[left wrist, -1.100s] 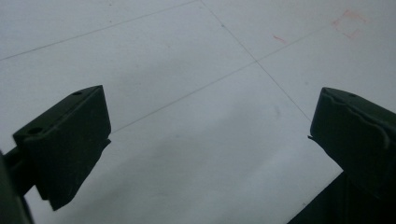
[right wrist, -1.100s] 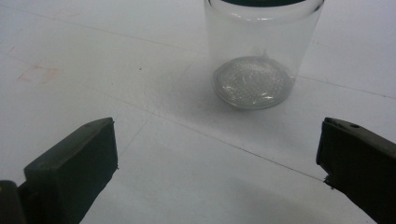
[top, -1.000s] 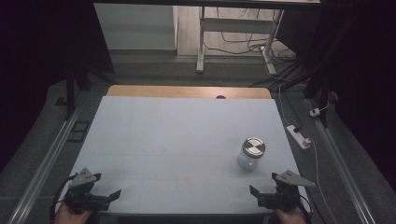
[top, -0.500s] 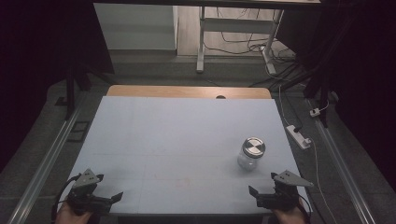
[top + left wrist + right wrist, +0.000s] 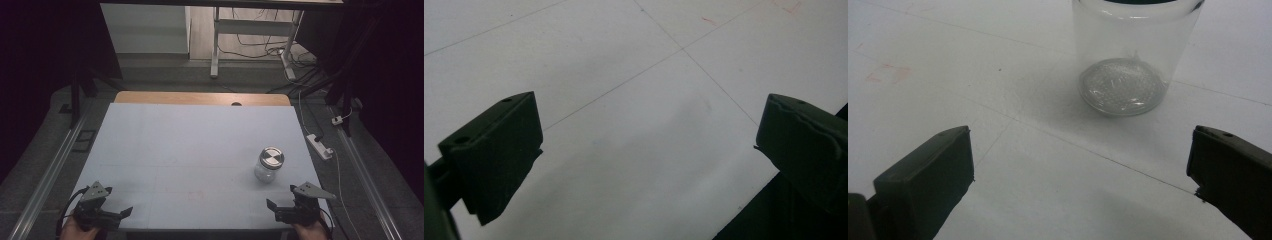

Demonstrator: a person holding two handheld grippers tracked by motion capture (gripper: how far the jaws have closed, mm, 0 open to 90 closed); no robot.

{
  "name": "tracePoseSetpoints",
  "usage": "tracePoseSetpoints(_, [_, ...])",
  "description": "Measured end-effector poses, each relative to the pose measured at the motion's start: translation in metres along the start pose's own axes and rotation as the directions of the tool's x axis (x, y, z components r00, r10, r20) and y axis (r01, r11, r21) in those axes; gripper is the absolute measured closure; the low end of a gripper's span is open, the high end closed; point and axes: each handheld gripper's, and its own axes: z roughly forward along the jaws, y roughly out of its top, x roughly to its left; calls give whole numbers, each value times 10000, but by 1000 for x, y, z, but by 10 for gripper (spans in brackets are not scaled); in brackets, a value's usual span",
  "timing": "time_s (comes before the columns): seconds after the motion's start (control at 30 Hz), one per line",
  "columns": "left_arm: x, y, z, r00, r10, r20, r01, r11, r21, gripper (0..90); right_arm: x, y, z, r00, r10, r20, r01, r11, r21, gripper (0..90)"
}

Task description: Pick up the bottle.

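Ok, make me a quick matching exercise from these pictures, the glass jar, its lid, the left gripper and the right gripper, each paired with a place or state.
Things:
1. glass jar
2. lid
3. left gripper
4. right gripper

Descriptions:
A. open, at the near left corner of the table
B. silver, on top of the jar
C. open, just short of the jar
D. clear, standing upright on the table's right side

Pairs: 1-D, 2-B, 3-A, 4-C

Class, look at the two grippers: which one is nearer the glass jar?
The right gripper. The jar stands just ahead of its open jaws, while the left gripper sits at the table's opposite near corner.
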Motion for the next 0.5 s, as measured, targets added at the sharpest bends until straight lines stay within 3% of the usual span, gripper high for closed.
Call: tracePoseSetpoints(0.5, [-1,1,3,10000,12,-98,-10,9998,186,2,3,5,2,9997,-123,-215,121,9999,-81,0])
